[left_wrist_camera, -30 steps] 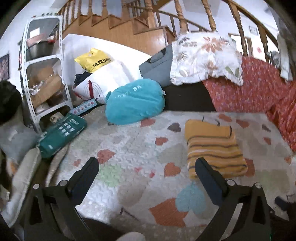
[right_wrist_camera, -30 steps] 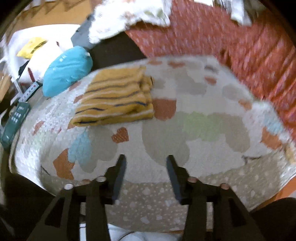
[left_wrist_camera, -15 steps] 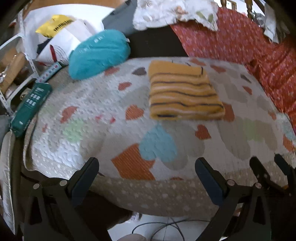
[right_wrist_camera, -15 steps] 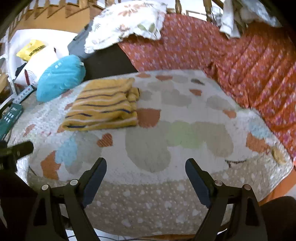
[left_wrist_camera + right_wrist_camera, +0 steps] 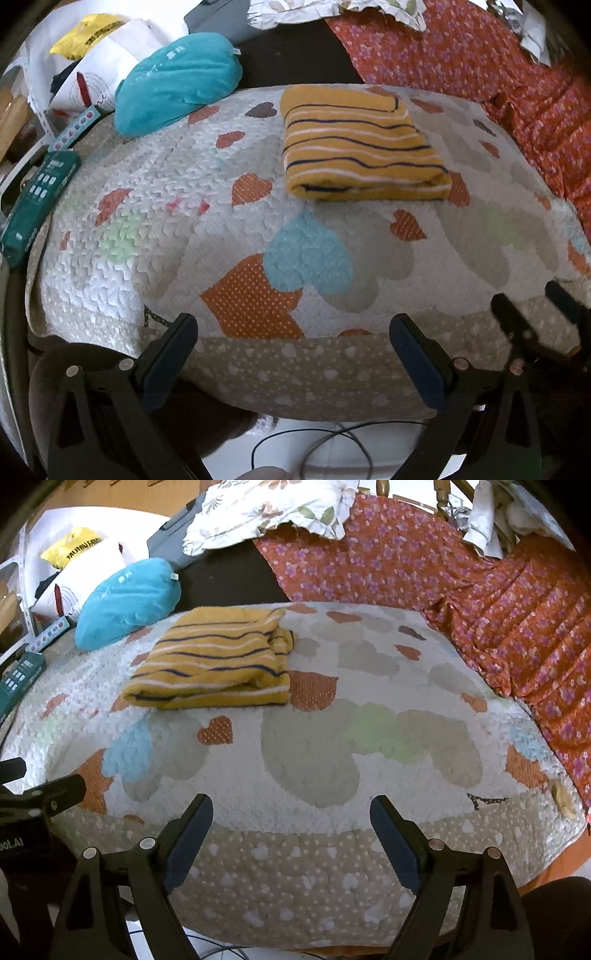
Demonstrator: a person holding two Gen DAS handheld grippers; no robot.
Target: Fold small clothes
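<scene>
Looking along the left gripper (image 5: 293, 354), the view shows its two dark fingers spread wide with nothing between them, poised over the near edge of a puffy quilted cover (image 5: 155, 206) stitched in a bumpy white weave and patched with orange, blue, green and grey hearts. The striped yellow garment (image 5: 360, 147), a soft knit with navy and white lines, lies folded into a thick rectangle on the far half of the quilt, well apart from the fingertips. A plump teal cushion (image 5: 177, 79) sits at the far left, with a green packet (image 5: 37, 201) on the left edge. The right gripper (image 5: 543, 306) shows at the near right.

From the right wrist, the right gripper (image 5: 291, 834) has just been opening and stands wide, empty, above the quilt's (image 5: 314, 738) dotted beige border. The folded garment (image 5: 214, 661) rests far left, its layered edge facing near. A crinkled red floral cloth (image 5: 498, 609) drapes along the right, a frilled floral pillow (image 5: 266, 509) beyond, and the teal cushion (image 5: 127, 600) just left of the garment
</scene>
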